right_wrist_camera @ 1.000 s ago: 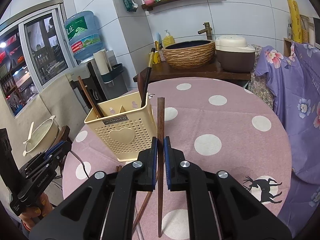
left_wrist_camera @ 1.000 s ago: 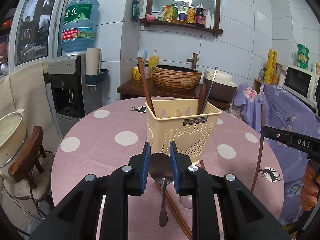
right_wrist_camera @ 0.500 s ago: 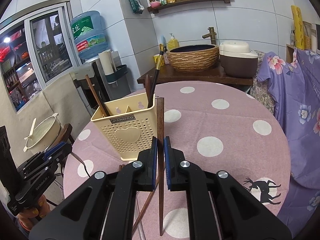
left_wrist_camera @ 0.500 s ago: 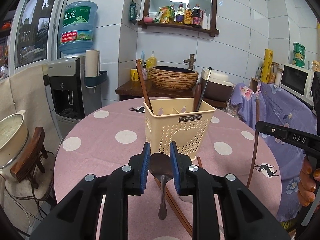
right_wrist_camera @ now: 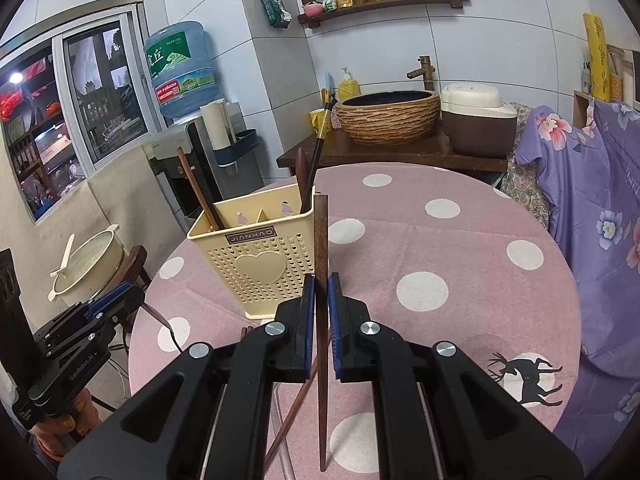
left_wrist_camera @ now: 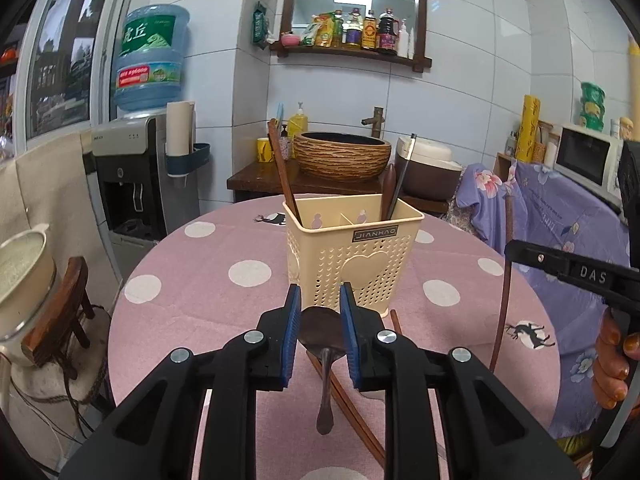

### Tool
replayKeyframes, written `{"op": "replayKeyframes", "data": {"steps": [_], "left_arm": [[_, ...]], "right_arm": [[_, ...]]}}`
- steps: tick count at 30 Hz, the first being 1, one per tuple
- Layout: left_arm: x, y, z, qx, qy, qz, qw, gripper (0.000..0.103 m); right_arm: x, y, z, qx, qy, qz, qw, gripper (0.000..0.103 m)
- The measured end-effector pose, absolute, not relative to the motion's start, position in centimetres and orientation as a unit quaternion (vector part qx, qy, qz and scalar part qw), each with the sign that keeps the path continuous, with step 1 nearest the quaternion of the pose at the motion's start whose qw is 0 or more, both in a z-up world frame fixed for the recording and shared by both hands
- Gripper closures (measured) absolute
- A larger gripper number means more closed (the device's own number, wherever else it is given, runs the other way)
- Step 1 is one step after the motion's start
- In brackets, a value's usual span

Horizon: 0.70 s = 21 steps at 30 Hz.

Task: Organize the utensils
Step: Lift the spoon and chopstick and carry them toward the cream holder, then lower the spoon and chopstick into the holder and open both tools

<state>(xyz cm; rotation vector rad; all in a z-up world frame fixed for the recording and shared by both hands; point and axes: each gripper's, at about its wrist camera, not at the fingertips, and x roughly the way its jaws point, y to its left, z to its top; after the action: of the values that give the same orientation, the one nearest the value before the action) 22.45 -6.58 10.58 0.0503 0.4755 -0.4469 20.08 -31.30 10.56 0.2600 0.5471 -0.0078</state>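
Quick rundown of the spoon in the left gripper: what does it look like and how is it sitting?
The spoon is dark, brownish and dull, possibly wood. Its rounded bowl sits between the blue pads of the left gripper, which is closed on it; its slim handle hangs down toward the camera, ending in a slightly wider tip. It is lifted clear of the pink dotted tablecloth, just in front of the cream utensil basket.
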Motion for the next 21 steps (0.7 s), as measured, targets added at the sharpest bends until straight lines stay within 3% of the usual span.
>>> {"op": "replayKeyframes", "data": {"steps": [5,21], "left_arm": [[23.0,-6.8,9.9,0.021,0.260,-0.231,0.937,0.069],[23.5,-6.7,9.3,0.009,0.261,-0.215,0.941,0.069]], "right_arm": [[20.1,-31.3,10.6,0.129,0.269,-0.005,0.954,0.095],[20.1,-31.0,10.5,0.127,0.267,-0.007,0.955,0.095]]}}
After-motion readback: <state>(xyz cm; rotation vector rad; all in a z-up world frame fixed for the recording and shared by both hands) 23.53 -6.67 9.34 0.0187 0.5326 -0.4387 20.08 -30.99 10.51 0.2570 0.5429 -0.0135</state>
